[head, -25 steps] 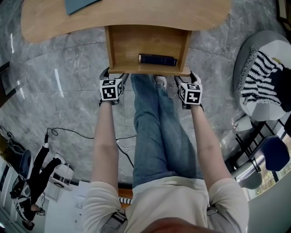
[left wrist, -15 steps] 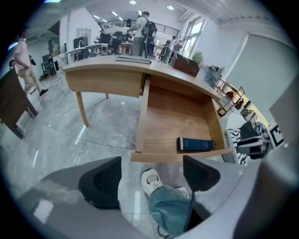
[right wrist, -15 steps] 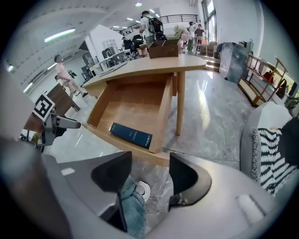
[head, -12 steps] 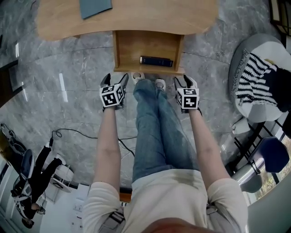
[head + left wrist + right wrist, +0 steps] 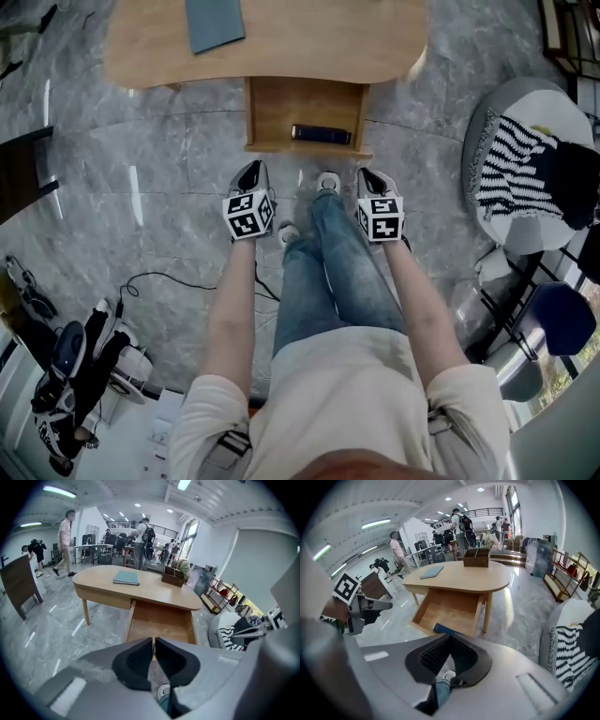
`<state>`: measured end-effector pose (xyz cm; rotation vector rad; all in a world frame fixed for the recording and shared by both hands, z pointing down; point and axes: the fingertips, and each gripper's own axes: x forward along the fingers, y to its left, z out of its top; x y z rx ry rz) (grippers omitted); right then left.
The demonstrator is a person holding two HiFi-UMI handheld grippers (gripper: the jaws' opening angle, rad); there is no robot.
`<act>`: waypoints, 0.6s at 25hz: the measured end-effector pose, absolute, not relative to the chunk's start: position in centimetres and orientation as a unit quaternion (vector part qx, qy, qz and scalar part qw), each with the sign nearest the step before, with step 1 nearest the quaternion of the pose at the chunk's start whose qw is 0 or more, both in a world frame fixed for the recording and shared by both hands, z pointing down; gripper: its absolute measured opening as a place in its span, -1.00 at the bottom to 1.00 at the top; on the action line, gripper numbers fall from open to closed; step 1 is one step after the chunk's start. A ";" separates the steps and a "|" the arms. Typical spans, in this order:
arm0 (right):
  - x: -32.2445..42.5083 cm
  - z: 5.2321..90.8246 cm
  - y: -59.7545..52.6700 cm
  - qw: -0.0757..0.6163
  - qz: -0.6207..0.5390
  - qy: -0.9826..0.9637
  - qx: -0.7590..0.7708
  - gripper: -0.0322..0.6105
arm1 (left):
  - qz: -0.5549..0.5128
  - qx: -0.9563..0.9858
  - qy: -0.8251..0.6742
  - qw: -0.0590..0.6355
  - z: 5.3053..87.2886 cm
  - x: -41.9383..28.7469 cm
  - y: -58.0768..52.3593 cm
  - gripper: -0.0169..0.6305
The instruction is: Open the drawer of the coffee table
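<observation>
Head view looks down on the drawer (image 5: 281, 112), already pulled out from under the near edge of the coffee table (image 5: 281, 47), with a dark blue book (image 5: 321, 134) lying by its front lip. Both grippers hang short of it, clear of the wood. The left gripper (image 5: 249, 174) and right gripper (image 5: 371, 178) have just been closing their jaws, which now meet on nothing. Being stiff wood, the drawer looks fairly light and should slide straight. I'd take the front lip near both corners, pulling evenly so it doesn't skew.
</observation>
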<state>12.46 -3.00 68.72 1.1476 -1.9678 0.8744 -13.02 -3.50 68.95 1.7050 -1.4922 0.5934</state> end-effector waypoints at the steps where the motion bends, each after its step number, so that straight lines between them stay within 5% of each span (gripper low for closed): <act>1: 12.2 67.8 -2.8 0.340 0.334 -0.761 0.440 -0.89 | 0.227 0.670 -0.590 0.390 68.2 -12.8 -3.2 -0.93; 15: 7.0 56.0 4.7 0.271 0.300 -0.789 0.462 -0.89 | 0.202 0.730 -0.561 0.334 55.6 -9.8 4.4 -0.95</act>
